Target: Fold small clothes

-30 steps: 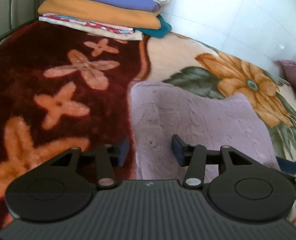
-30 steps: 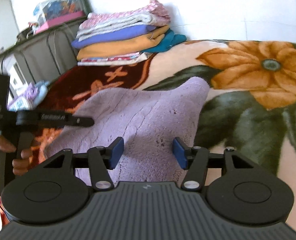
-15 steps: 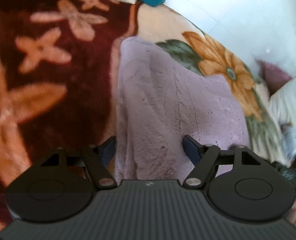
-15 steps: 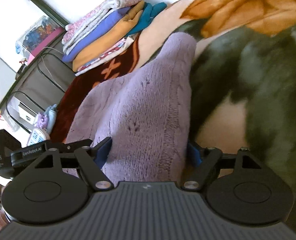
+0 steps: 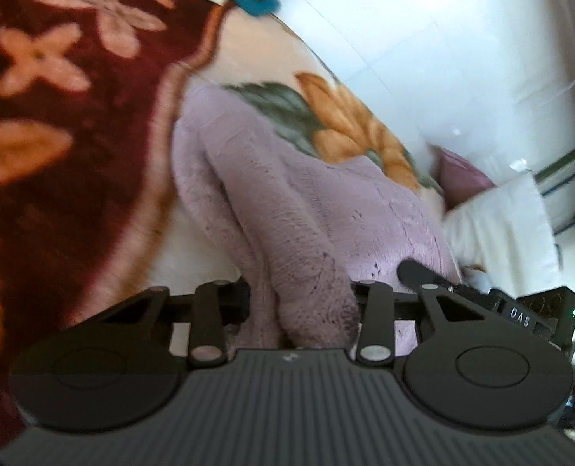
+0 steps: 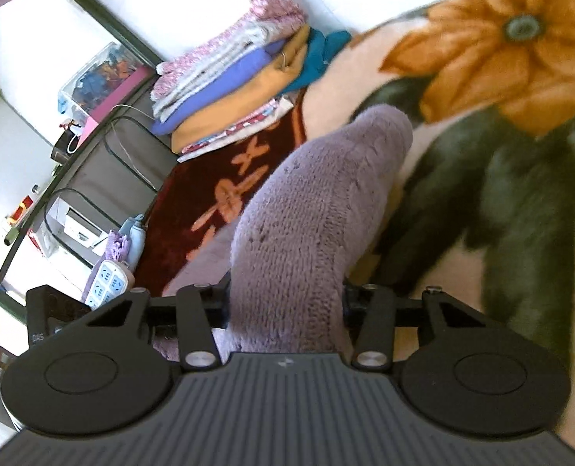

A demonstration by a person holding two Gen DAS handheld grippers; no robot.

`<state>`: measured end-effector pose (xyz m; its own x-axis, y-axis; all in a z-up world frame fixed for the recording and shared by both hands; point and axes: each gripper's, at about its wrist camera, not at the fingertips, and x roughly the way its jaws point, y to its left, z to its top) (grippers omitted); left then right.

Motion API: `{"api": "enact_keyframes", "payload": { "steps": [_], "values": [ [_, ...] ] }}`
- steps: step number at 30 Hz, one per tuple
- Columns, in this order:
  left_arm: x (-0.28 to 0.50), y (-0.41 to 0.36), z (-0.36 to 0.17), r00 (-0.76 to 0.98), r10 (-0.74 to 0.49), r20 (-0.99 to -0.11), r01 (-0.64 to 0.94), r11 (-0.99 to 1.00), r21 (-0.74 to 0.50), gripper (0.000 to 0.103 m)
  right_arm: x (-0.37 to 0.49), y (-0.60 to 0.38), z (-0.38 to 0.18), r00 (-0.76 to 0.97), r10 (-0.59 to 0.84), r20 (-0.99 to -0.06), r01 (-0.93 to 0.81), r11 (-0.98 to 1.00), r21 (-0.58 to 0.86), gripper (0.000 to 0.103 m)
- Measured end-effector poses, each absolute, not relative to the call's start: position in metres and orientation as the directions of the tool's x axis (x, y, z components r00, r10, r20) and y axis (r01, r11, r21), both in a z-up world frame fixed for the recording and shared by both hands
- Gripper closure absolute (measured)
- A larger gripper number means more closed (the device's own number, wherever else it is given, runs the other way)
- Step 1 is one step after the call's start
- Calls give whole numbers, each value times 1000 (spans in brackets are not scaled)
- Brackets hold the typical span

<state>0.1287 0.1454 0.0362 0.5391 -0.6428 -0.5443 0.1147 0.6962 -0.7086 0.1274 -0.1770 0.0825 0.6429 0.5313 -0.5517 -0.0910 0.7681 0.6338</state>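
Note:
A lilac knitted garment (image 5: 306, 209) lies on a floral blanket (image 5: 73, 155). My left gripper (image 5: 301, 299) has its jaws around the garment's near left edge, which bulges up between them and hides the fingertips. My right gripper (image 6: 285, 303) grips the near right edge of the same garment (image 6: 318, 209), lifted into a ridge between its jaws. The right gripper's black body (image 5: 520, 310) shows at the right of the left wrist view.
A stack of folded clothes (image 6: 240, 73) sits at the blanket's far end. A white power strip (image 6: 108, 283) and a dark rack (image 6: 93, 155) are at the bed's left side. A white pillow (image 5: 504, 225) and a mauve cushion (image 5: 462, 174) lie to the right.
Both grippers moved down onto the garment's near edge and closed on it. The fabric now rises bunched between each pair of jaws and lifts off the blanket.

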Motion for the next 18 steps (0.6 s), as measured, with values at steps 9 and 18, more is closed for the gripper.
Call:
{"api": "enact_keyframes", "payload": {
  "steps": [9, 18],
  "values": [
    [85, 108, 46, 434, -725, -535, 178, 651, -738, 62, 44, -214, 95, 605, 469, -644, 1, 808, 589, 51],
    [46, 82, 28, 458, -559, -691, 214, 824, -525, 53, -5, -206, 30, 606, 333, -722, 14, 903, 429, 41]
  ]
}}
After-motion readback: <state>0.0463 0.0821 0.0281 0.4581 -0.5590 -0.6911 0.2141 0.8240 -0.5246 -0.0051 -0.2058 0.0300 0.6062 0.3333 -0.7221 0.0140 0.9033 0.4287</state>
